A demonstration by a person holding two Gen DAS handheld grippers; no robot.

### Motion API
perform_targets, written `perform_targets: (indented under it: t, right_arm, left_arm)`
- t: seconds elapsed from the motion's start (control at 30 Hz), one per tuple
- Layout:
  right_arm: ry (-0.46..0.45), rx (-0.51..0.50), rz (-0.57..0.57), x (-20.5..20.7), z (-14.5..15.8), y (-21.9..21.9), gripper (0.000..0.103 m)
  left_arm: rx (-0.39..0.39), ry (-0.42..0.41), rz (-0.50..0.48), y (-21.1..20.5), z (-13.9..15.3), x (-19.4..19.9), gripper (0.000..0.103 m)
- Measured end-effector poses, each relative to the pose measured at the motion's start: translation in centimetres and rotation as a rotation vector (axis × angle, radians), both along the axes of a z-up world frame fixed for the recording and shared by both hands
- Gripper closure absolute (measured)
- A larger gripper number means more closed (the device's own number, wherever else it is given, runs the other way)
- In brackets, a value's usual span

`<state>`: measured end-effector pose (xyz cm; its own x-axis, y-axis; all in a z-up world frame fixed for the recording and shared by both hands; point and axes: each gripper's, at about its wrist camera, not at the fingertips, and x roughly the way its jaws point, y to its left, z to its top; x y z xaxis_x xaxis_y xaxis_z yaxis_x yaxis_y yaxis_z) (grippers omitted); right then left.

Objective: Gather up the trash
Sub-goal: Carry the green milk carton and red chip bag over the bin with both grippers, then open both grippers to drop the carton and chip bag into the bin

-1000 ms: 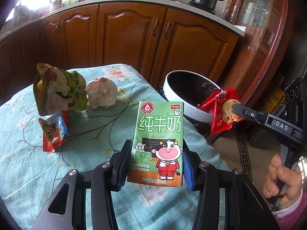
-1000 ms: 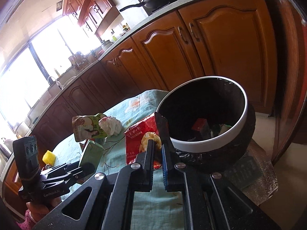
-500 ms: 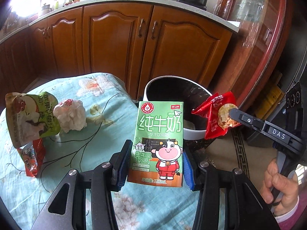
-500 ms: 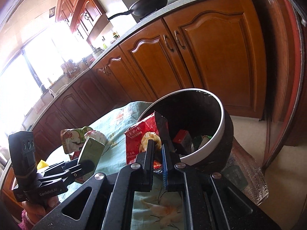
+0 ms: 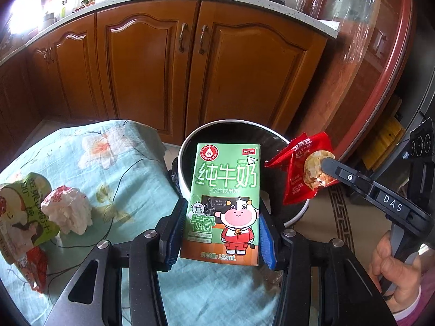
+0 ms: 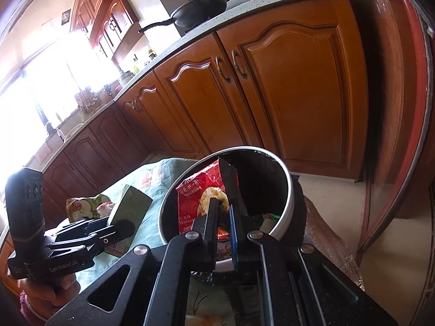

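My left gripper (image 5: 218, 217) is shut on a green milk carton (image 5: 225, 201) with a cartoon cow, held upright at the near rim of the white-rimmed trash bin (image 5: 187, 146). My right gripper (image 6: 223, 217) is shut on a red snack wrapper (image 6: 201, 198) and holds it over the bin's opening (image 6: 285, 179). In the left wrist view the wrapper (image 5: 301, 168) hangs over the bin's right rim. The carton shows in the right wrist view (image 6: 130, 206) left of the bin. Trash lies inside the bin.
On the teal floral tablecloth (image 5: 114, 163) lie a crumpled white tissue (image 5: 68, 212), a green juice pouch (image 5: 24, 217) and a red wrapper (image 5: 35, 269). Wooden cabinets (image 5: 190, 68) stand behind the bin. A red-framed glass door (image 5: 380, 54) is at the right.
Both grippers have moved toward the bin with their loads. The carton now stands in front of the bin's opening and the red wrapper is over the bin.
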<state>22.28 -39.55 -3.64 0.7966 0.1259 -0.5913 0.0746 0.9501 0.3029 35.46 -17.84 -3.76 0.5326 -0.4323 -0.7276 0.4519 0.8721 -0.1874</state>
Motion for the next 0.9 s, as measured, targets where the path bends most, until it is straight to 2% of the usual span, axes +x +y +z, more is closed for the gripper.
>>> perform_targets:
  t: [0.57,0.7,0.77,0.8,0.83,0.9]
  right_arm:
    - [0.075,-0.049,-0.018,3.5,-1.6,-2.0,0.096]
    - [0.084,-0.025,-0.016,3.8,-1.8,-2.3,0.089]
    - [0.087,-0.007,-0.019,3.9,-1.9,-2.6,0.080]
    - [0.082,-0.001,-0.022,3.8,-2.0,-2.7,0.070]
    - [0.077,0.002,-0.025,3.6,-2.0,-2.7,0.064]
    - [0.070,0.011,-0.029,3.3,-1.9,-2.6,0.062]
  left_arm:
    - [0.048,0.043,-0.028,-5.1,-2.6,4.8,0.056]
    - [0.034,0.058,-0.026,-5.5,-2.8,5.3,0.051]
    - [0.027,0.054,-0.017,-5.2,-2.8,5.2,0.044]
    - [0.023,0.049,-0.013,-5.0,-2.7,5.1,0.044]
    - [0.019,0.047,-0.009,-4.8,-2.7,5.0,0.044]
    - [0.008,0.046,0.000,-4.1,-2.7,4.6,0.044]
